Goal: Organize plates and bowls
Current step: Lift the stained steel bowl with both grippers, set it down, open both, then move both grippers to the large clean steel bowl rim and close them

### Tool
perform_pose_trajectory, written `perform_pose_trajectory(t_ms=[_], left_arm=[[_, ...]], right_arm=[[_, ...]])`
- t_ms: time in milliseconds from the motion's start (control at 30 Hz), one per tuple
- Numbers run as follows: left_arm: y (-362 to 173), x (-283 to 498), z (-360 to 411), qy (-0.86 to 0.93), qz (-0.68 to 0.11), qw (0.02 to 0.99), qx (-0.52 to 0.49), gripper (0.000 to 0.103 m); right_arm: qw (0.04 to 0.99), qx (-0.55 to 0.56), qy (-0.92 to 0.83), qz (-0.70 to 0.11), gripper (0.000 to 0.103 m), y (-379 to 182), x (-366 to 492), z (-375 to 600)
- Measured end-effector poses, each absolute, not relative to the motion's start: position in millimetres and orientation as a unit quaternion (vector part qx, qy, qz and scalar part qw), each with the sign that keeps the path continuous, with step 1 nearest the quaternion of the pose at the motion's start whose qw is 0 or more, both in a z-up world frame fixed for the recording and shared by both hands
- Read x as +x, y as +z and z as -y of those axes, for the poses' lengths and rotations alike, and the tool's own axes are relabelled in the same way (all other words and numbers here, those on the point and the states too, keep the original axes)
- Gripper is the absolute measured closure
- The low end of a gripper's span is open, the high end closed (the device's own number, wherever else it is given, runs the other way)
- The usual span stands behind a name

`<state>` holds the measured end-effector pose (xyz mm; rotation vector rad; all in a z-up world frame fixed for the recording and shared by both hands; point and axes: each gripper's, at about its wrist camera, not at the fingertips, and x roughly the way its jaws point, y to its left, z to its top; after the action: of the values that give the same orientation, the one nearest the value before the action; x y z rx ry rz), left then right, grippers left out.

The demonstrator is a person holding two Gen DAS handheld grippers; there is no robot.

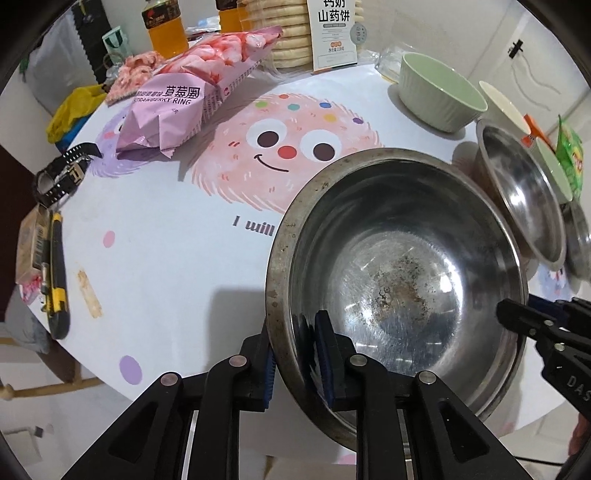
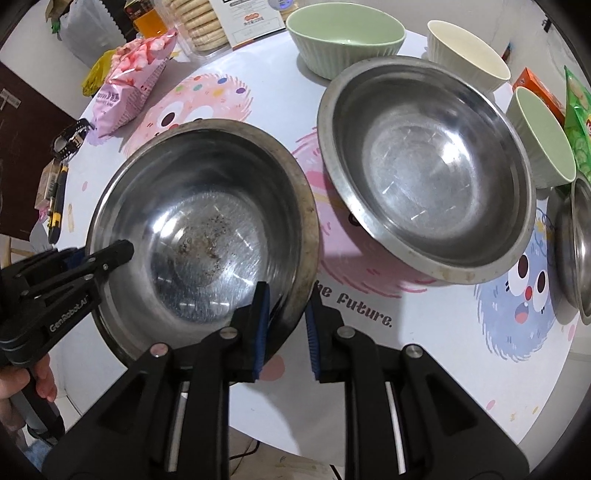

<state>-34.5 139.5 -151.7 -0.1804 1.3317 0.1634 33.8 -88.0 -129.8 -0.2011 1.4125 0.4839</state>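
A large stained steel bowl (image 1: pixel 399 273) (image 2: pixel 207 221) is gripped on opposite sides of its rim. My left gripper (image 1: pixel 297 365) is shut on the rim; it also shows in the right wrist view (image 2: pixel 110 254). My right gripper (image 2: pixel 286 325) straddles the rim on the other side, one finger inside and one outside, and looks closed on it; it shows in the left wrist view (image 1: pixel 517 317). A second large steel bowl (image 2: pixel 424 162) (image 1: pixel 521 192) sits to the right, tilted. A big green bowl (image 2: pixel 345 37) (image 1: pixel 439 92), a white bowl (image 2: pixel 469 55) and a small green bowl (image 2: pixel 543 136) stand behind.
A small steel bowl (image 2: pixel 580 243) sits at the right edge. A pink snack bag (image 1: pixel 184 99), orange drink bottles (image 1: pixel 162 29), a biscuit pack (image 1: pixel 288 33), a utility knife (image 1: pixel 55 273) and green packets (image 2: pixel 580 122) lie around the round table (image 1: pixel 166 258).
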Motion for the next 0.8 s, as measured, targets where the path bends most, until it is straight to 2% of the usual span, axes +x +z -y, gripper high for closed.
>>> perform_pose_trajectory(t_ms=[67,133,167,233,300,333,367,433,500,567,600,800], left_arm=[[-153.8,-34.5,-141.5,0.082,-0.617,0.778,-0.087,0.080],[-153.0,-36.4,-145.8,0.089,-0.615,0.779,-0.090,0.073],[-151.7,-37.7,-148.4,0.092,-0.613,0.779,-0.088,0.070],[-147.6,-42.9,-155.6,0.100,-0.612,0.780,-0.091,0.049],[-138.7,-48.5,-164.3,0.113,-0.602,0.784,-0.102,0.037],[-132.7,-48.5,-167.9,0.121,-0.597,0.786,-0.104,0.028],[-127.6,-48.2,-169.3,0.123,-0.594,0.789,-0.104,0.024],[-116.3,-46.2,-168.2,0.113,-0.581,0.799,-0.104,0.019],[-102.6,-36.9,-161.3,0.093,-0.569,0.811,-0.101,0.016],[-93.0,-27.3,-152.1,0.070,-0.563,0.818,-0.100,0.008],[-89.1,-22.8,-146.9,0.060,-0.561,0.820,-0.098,0.000],[-72.3,16.6,-95.8,-0.022,-0.543,0.838,-0.055,0.000]], right_arm=[[0.730,-0.088,0.220,-0.641,0.080,-129.9,34.0,90.1],[0.732,-0.083,0.217,-0.641,0.063,-128.5,35.2,93.7],[0.734,-0.082,0.214,-0.640,0.058,-127.0,35.6,95.7],[0.738,-0.071,0.209,-0.637,0.049,-121.2,36.5,102.0],[0.742,-0.060,0.210,-0.634,0.044,-115.3,37.2,107.5],[0.746,-0.054,0.209,-0.630,0.034,-109.7,37.8,112.1],[0.750,-0.049,0.208,-0.626,0.029,-105.6,38.5,115.6],[0.761,-0.039,0.203,-0.615,0.011,-94.9,39.5,126.2],[0.770,-0.035,0.195,-0.607,0.003,-86.8,40.9,134.8],[0.777,-0.018,0.195,-0.599,0.001,-78.5,42.5,147.6],[0.780,-0.008,0.196,-0.594,0.001,-75.0,43.6,153.7],[0.811,0.046,0.172,-0.557,0.001,-58.6,55.3,195.0]])
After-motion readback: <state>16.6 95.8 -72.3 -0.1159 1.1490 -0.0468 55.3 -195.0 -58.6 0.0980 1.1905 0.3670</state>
